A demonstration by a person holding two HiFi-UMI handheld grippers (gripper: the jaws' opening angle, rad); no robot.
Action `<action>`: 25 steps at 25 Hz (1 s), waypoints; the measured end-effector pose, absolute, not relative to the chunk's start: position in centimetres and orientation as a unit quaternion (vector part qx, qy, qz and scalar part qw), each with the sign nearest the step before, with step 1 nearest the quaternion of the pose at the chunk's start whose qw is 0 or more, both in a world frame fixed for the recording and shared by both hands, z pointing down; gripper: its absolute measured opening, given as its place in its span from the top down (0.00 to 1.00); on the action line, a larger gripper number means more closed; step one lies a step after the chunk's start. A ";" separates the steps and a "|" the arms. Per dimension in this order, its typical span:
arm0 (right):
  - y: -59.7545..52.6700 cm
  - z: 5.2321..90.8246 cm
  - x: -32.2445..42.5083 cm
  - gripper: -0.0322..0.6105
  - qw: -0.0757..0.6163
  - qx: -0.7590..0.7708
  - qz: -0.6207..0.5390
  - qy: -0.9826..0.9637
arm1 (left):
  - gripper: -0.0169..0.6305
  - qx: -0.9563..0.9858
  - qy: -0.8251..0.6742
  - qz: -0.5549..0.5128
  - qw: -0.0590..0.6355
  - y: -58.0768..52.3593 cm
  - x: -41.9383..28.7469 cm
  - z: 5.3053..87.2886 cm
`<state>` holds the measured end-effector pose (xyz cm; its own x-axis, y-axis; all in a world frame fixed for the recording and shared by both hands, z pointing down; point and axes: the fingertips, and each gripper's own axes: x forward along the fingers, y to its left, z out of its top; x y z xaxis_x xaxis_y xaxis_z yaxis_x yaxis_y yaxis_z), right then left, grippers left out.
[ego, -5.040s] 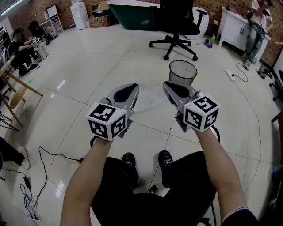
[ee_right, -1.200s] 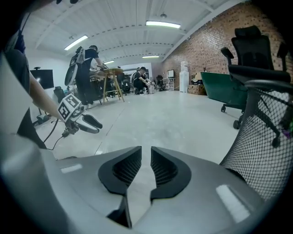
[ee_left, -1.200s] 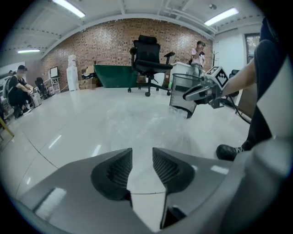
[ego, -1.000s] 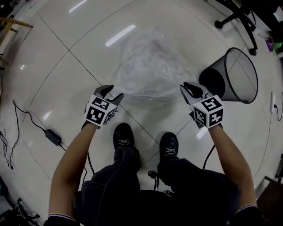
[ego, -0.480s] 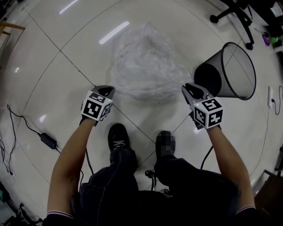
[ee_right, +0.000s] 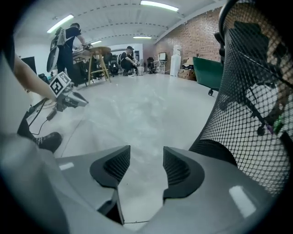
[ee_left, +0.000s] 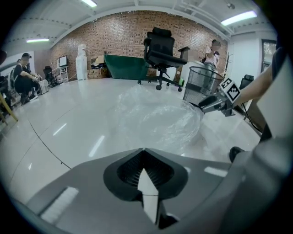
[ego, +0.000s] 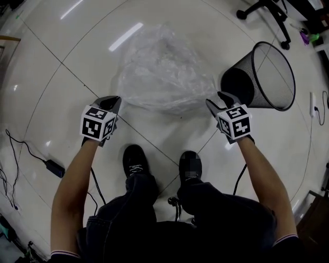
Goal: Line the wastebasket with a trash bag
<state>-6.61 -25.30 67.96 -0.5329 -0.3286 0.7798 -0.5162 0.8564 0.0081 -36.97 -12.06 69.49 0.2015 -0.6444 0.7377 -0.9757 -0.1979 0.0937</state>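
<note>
A crumpled clear trash bag (ego: 164, 72) lies spread on the white floor in front of me. Right of it is the black mesh wastebasket (ego: 262, 77), seen with its rim toward the upper right. My left gripper (ego: 115, 99) sits at the bag's near left edge, jaws shut; in the left gripper view (ee_left: 144, 167) no film shows between the pads, and the bag (ee_left: 155, 119) lies ahead. My right gripper (ego: 218, 100) hovers at the bag's near right corner beside the basket (ee_right: 256, 114). Its jaws (ee_right: 146, 167) have just been opening and hold nothing.
An office chair (ego: 262, 10) stands beyond the basket. A cable with a power adapter (ego: 51, 167) runs along the floor at left, a power strip (ego: 312, 102) at right. My shoes (ego: 134, 156) are just behind the grippers. People sit at tables far off.
The left jaws closed from open. The right jaws spread wide. Both grippers sank toward the floor at the bag's near edge, the right one more.
</note>
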 end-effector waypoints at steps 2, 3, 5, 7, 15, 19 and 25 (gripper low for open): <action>-25.6 68.8 -6.5 0.60 0.429 0.241 0.116 -0.863 | 0.95 0.718 -0.565 0.288 0.287 -12.1 -37.4 69.3; -25.7 69.1 -6.5 0.60 0.431 0.240 0.120 -0.861 | 0.95 0.717 -0.566 0.289 0.287 -12.1 -37.6 69.2; -25.8 69.7 -6.6 0.60 0.436 0.235 0.130 -0.859 | 0.95 0.715 -0.567 0.291 0.286 -12.1 -37.8 69.0; -25.9 70.2 -6.8 0.60 0.440 0.229 0.141 -0.857 | 0.95 0.716 -0.566 0.294 0.286 -12.1 -37.6 68.9; -25.4 68.1 -8.7 0.94 0.417 0.210 0.132 -0.875 | 0.95 0.718 -0.567 0.297 0.274 -12.5 -37.5 67.3; -25.3 64.2 -9.3 0.94 0.389 0.207 0.124 -0.889 | 0.95 0.723 -0.572 0.292 0.256 -12.8 -37.6 64.3; -23.5 56.2 -9.2 0.94 0.357 0.199 0.091 -0.908 | 0.95 0.747 -0.570 0.271 0.209 -12.6 -37.0 56.5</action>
<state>-9.23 -23.53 56.16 -0.6658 -0.2967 0.6846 -0.4270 0.9039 -0.0236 -37.03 -12.60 56.50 0.2025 -0.7378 0.6439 -0.9651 -0.2619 0.0034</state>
